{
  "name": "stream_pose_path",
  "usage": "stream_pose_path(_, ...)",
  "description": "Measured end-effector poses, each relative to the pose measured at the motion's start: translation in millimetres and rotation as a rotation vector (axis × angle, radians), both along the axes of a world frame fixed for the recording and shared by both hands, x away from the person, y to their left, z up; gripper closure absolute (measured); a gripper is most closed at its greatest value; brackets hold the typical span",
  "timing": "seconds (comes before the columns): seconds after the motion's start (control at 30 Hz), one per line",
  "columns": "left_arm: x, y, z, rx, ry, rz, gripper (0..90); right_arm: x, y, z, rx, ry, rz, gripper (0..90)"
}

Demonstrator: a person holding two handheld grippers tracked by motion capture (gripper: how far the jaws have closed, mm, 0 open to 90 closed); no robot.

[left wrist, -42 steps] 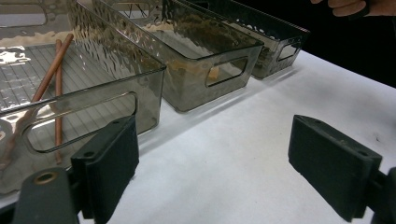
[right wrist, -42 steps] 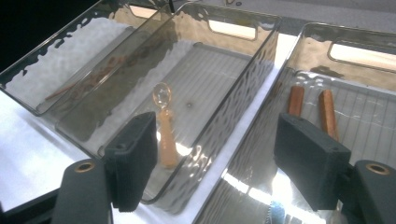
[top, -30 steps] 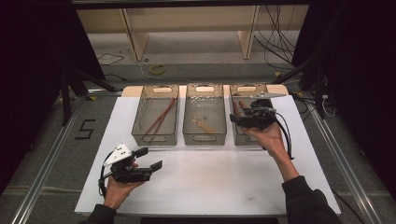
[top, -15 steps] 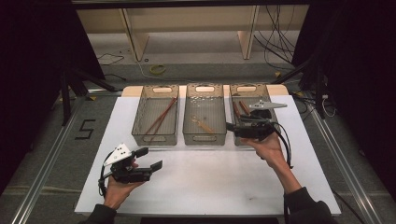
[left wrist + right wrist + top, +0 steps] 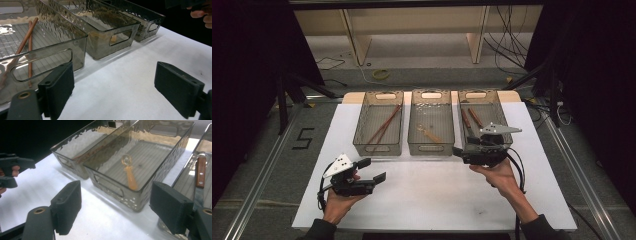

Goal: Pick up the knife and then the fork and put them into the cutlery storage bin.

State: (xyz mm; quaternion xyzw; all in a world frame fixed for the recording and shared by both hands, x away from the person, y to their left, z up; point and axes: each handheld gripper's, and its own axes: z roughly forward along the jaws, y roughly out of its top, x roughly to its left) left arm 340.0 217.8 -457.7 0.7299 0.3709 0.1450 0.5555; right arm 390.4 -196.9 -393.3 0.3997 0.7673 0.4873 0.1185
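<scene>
Now the right gripper [image 5: 460, 152], empty jaws just opened wide at the near end of the right bin [image 5: 500, 111] holding two wooden-handled knives [image 5: 471, 118], should clear its rim, while the left gripper [image 5: 373, 169] waits open near left.

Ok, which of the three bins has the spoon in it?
The middle bin: a single pale wooden spoon lies on its floor. The left bin holds long brown chopsticks, and the right bin holds two brown-handled utensils.
</scene>
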Motion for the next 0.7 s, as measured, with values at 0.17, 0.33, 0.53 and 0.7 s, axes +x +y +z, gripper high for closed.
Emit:
stream_pose_path(0.17, -0.2, -0.7, 0.0, 0.002, 0.000, -0.005, 15.8, -10.0, -0.7, -7.6, -0.003, -0.020, 0.016, 26.2)
stream_pose_path(0.33, -0.1, -1.1, -0.2, -0.003, 0.003, -0.004, 15.8, -18.2, -3.4, -14.7, 0.008, -0.030, 0.024, 25.5)
stream_pose_path(0.53, 0.1, -0.8, -0.3, 0.004, 0.005, -0.009, 15.8, -31.2, -8.0, -21.5, 0.031, -0.033, 0.024, 24.9)
stream_pose_path(0.7, 0.1, -0.8, -0.4, 0.003, 0.007, -0.011, 15.8, -43.3, -9.8, -26.4, 0.035, -0.048, 0.031, 24.4)
